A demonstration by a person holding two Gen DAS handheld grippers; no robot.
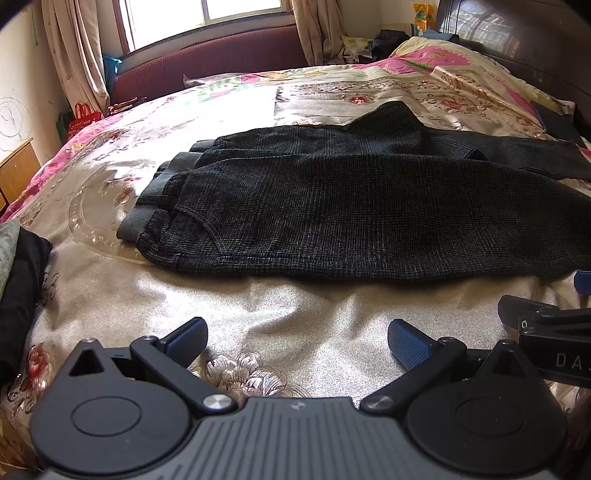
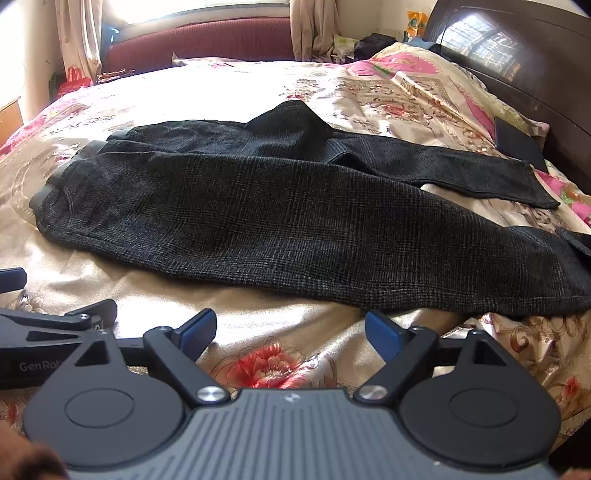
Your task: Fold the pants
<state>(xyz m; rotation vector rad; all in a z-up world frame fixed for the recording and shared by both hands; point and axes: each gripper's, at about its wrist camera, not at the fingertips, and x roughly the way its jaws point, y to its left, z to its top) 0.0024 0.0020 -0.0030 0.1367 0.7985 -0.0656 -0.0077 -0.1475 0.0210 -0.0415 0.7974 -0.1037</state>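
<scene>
My left claw (image 1: 297, 341) sits at bottom centre of its view, jaws spread wide, blue pads bare, nothing held. My right claw (image 2: 290, 332) is the same in its own view: wide open, empty. Both hover low over the bedspread (image 1: 258, 306), short of the fabric edge. In the left view the right claw shows at the right edge of the frame; in the right view the left claw pokes in at the lower left.

Just past the claws lie the pants (image 1: 351, 214), dark checked fabric, spread flat across mid-frame on the bed. Waistband (image 1: 147, 201) is at left of frame, grey band showing. Legs run to the right: the near leg (image 2: 424, 266) is wide and reaches the right edge, the far leg (image 2: 461, 170) angles off toward the upper right, a gap of bedspread showing between them. A bump of fabric sticks up at the crotch, centre top of the garment.

Beyond: a maroon sofa (image 1: 221, 62) under a bright window (image 1: 207, 14) at top, curtains (image 1: 74, 48) upper left, a dark headboard (image 2: 517, 66) upper right. A dark flat item (image 2: 517, 142) lies on the bed by the far leg's end. A dark cloth pile (image 1: 18, 295) is at the left edge.
</scene>
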